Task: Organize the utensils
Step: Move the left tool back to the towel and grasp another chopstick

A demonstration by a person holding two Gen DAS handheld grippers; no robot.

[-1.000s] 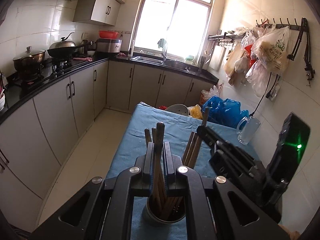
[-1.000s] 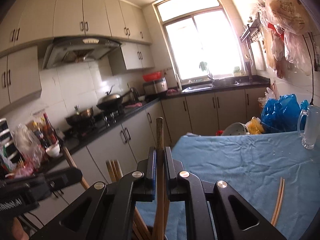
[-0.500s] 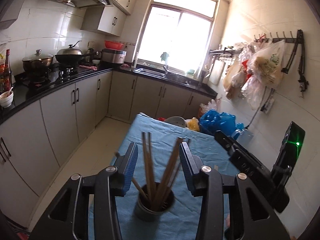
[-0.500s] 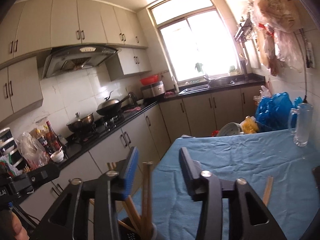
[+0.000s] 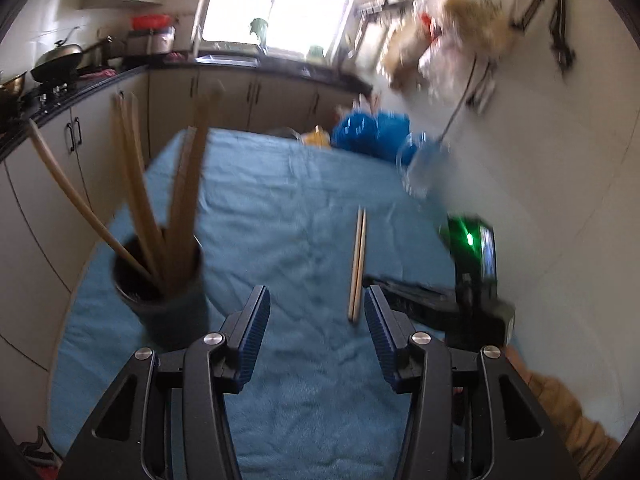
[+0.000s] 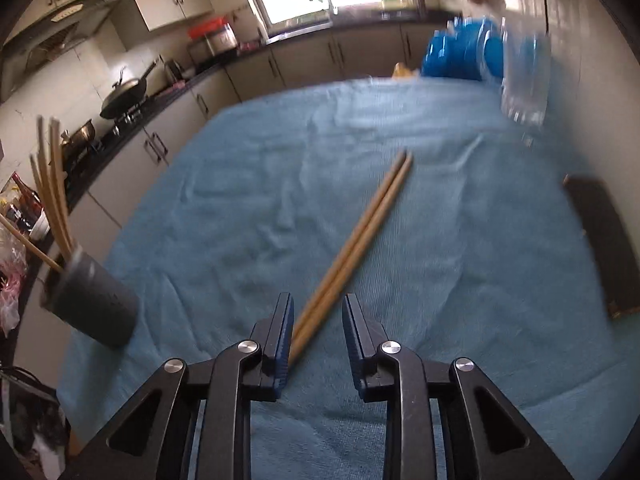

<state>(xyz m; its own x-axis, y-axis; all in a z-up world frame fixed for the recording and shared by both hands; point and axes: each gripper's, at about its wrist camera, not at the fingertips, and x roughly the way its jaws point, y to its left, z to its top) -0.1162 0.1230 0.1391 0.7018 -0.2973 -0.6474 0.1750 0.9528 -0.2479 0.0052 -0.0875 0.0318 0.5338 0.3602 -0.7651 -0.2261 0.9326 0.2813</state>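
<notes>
A dark grey holder cup [image 5: 162, 292] with several wooden chopsticks [image 5: 180, 200] upright in it stands at the table's left edge; it also shows in the right wrist view [image 6: 94, 304]. A pair of wooden chopsticks [image 5: 357, 264] lies flat on the blue cloth. In the right wrist view this pair [image 6: 356, 248] runs from mid-table down to between my right gripper's jaws. My right gripper [image 6: 316, 328] is open, its near ends around the pair's tip. My left gripper [image 5: 316, 320] is open and empty, between cup and pair.
A blue cloth [image 5: 288, 208] covers the table. A glass mug [image 6: 524, 80] and blue plastic bags [image 6: 460, 56] sit at the far right. A dark flat object [image 6: 600, 240] lies at the right edge. Kitchen counters with pans run along the left.
Both grippers let go of chopsticks into the cup, opened, and swung right and down. My right gripper now sits over the near end of the lying pair.
</notes>
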